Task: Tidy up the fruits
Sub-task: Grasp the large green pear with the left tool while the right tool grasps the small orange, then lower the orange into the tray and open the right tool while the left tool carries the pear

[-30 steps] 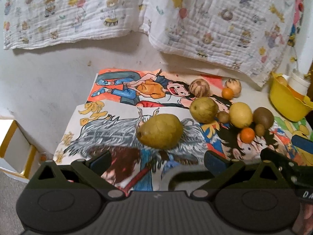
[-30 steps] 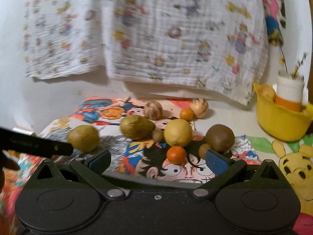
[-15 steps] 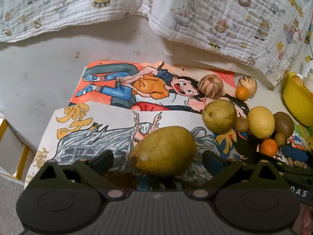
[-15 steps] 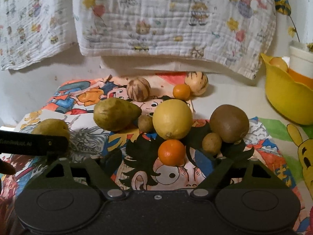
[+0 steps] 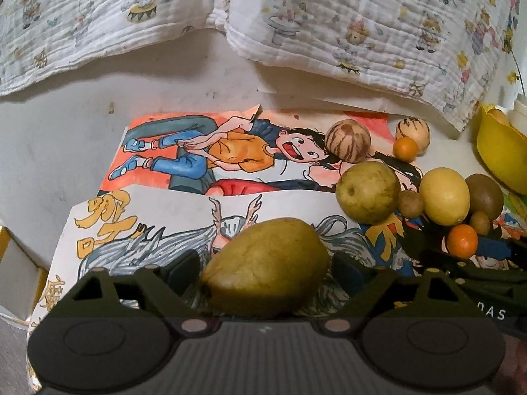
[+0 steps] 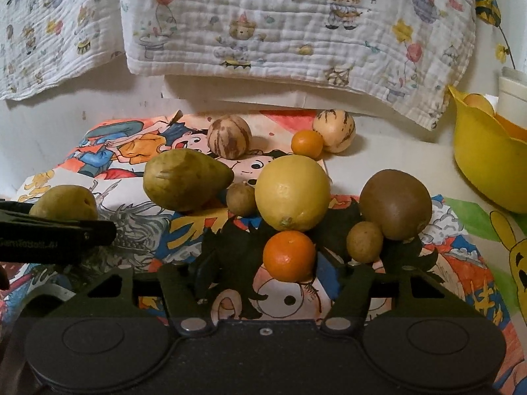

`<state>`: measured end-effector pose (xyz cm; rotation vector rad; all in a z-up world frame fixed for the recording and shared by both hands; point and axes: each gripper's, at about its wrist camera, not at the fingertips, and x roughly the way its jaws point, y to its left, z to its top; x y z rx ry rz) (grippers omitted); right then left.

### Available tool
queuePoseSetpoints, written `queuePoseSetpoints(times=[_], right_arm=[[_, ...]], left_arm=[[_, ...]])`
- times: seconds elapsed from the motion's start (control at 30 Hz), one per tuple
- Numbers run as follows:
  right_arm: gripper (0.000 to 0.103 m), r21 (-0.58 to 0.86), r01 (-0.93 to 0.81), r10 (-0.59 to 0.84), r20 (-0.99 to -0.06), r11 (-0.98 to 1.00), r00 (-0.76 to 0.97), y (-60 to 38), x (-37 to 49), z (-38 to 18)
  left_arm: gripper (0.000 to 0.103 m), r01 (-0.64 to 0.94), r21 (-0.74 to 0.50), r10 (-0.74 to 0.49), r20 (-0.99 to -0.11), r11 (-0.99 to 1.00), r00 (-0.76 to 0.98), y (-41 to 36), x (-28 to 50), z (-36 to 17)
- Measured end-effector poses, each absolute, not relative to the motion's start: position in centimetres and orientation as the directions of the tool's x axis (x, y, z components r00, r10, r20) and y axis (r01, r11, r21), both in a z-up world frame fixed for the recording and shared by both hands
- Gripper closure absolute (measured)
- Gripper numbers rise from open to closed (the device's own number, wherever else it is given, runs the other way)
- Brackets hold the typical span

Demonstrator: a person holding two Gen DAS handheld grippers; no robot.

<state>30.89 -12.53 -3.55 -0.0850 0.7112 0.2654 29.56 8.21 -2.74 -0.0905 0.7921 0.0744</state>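
Fruits lie on cartoon drawings on a table. A green pear [image 5: 263,268] sits between the open fingers of my left gripper [image 5: 263,273]; I cannot tell whether the pads touch it. It also shows in the right wrist view [image 6: 64,202]. A small orange [image 6: 289,255] sits between the open fingers of my right gripper [image 6: 266,270]. Behind it are a lemon [image 6: 292,192], a second pear [image 6: 184,184], a kiwi [image 6: 395,209], two small brown fruits [image 6: 365,242], two striped melons [image 6: 229,136] and another small orange [image 6: 307,144].
A yellow bowl [image 6: 484,164] with fruit and a white cup stands at the right. A printed cloth [image 6: 263,26] hangs on the wall behind. A white box with a yellow edge [image 5: 16,273] sits at the table's left edge. The left gripper's body [image 6: 49,235] shows at the left.
Both grippers have moved forward. The pear now sits between the left fingers and the small orange between the right fingers. No fruit has moved.
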Motion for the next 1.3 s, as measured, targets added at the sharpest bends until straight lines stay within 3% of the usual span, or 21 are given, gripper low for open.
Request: queuePoseSetpoints(times=[0.13, 0.37, 0.83, 1.3], right_arm=[[0.053, 0.008, -0.255, 0.199, -0.648, 0.967, 0.736, -12.7, 30.9, -3.5], [0.068, -0.023, -0.27, 0.195, -0.635, 0.963, 0.748, -12.3, 30.5, -3.5], [0.069, 0.011, -0.376, 0.302, -0.619, 0.927, 0.725, -11.6, 28.2, -2.2], [0.069, 0.018, -0.465, 0.381, -0.601, 0.885, 0.703, -13.4, 19.1, -0.3]], left_arm=[[0.027, -0.1, -0.017, 0.059, -0.709, 0.995, 0.703, 7.8, 29.6, -2.8], [0.03, -0.093, 0.005, 0.07, -0.698, 0.996, 0.713, 7.5, 29.5, -2.7], [0.031, -0.075, -0.046, 0.022, -0.694, 0.996, 0.719, 7.0, 27.4, -1.5], [0.031, -0.043, -0.095, -0.032, -0.677, 0.995, 0.735, 6.1, 19.0, 0.5]])
